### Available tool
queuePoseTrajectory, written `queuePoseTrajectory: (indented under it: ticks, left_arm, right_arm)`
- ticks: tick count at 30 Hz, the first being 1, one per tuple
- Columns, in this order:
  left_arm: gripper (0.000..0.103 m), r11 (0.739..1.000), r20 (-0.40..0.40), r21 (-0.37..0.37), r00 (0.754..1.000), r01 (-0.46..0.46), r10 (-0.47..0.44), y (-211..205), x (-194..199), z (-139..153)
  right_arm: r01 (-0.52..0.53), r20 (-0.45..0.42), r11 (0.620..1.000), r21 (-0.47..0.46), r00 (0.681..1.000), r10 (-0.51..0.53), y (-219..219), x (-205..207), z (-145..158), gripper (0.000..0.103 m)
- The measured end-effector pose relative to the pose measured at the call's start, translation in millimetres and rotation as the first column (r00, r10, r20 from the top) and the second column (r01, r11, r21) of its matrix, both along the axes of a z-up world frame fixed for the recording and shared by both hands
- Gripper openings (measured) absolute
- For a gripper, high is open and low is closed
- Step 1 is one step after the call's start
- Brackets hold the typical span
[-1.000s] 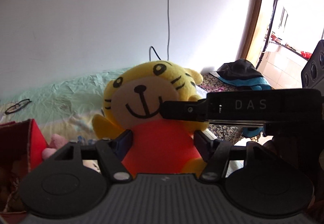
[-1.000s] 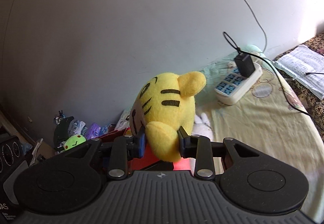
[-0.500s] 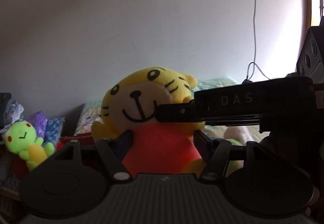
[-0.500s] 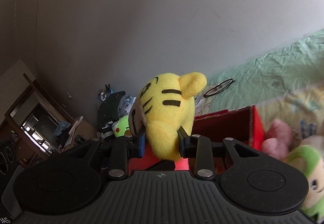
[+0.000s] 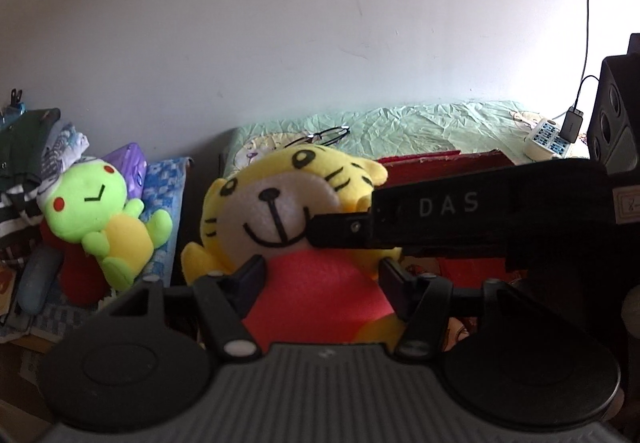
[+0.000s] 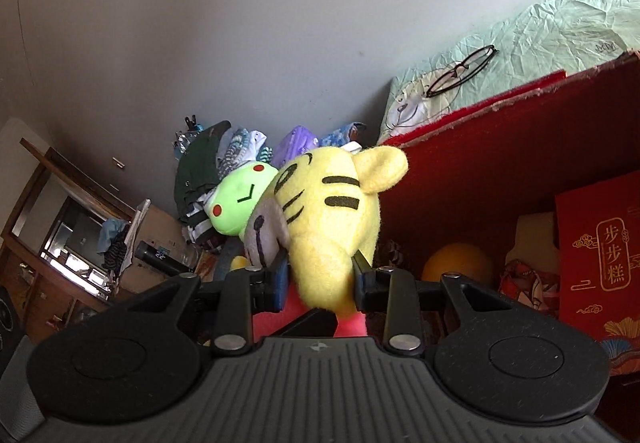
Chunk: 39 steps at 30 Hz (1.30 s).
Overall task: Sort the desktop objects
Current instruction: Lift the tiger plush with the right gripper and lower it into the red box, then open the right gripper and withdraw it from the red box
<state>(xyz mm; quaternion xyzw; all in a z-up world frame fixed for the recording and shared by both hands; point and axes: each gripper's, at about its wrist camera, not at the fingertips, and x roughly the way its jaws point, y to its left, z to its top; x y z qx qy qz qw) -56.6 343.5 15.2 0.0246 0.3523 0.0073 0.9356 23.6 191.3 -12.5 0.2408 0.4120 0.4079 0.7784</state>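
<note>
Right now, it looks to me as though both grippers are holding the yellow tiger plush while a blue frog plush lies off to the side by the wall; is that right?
Not quite: the frog plush is green, not blue, as the left wrist view shows. The rest holds: the left gripper and right gripper both clamp the yellow tiger plush.

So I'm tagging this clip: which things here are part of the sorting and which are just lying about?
In the job:
- yellow tiger plush, gripped by left gripper and right gripper
- red box
- green frog plush

Lying about:
- glasses
- power strip
- clothes pile
</note>
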Motion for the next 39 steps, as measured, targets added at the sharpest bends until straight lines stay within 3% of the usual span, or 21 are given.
queuePoseTrajectory:
  ticks: [6, 12, 18, 24, 28, 33, 39]
  left_arm:
    - [0.060, 0.999, -0.041, -0.035, 0.999, -0.001, -0.001, 4, 7, -16]
    - [0.060, 0.998, -0.063, -0.050, 0.998, -0.025, 0.022, 11, 12, -23]
    - [0.070, 0.998, -0.060, -0.053, 0.998, -0.033, 0.030, 12, 15, -22]
    - [0.071, 0.998, -0.061, -0.050, 0.997, -0.044, 0.041, 12, 11, -19]
    - [0.071, 0.996, -0.040, -0.080, 0.998, -0.047, 0.044, 13, 3, -7]
    - [0.070, 0.998, -0.076, -0.023, 0.995, -0.063, 0.061, 2, 4, -11]
    - [0.070, 0.997, -0.045, -0.038, 0.997, -0.067, 0.065, -4, -6, 3]
  right_arm:
    - [0.008, -0.098, 0.996, -0.093, 0.995, -0.017, 12, 10, -23, 0.034]
    - [-0.028, -0.054, 0.969, -0.245, 0.998, 0.016, 31, 12, -14, 0.039]
    - [-0.010, -0.036, 0.975, -0.220, 0.999, 0.002, 17, 12, -9, 0.050]
    - [0.056, 0.030, 0.977, -0.204, 0.998, -0.051, 3, 5, 10, 0.056]
    - [0.098, 0.034, 0.976, -0.194, 0.995, -0.093, -13, 1, 14, 0.049]
    - [0.118, 0.064, 0.958, -0.263, 0.992, -0.105, -16, -6, 12, 0.039]
    - [0.131, 0.096, 0.956, -0.262, 0.989, -0.109, -30, -20, 14, 0.038]
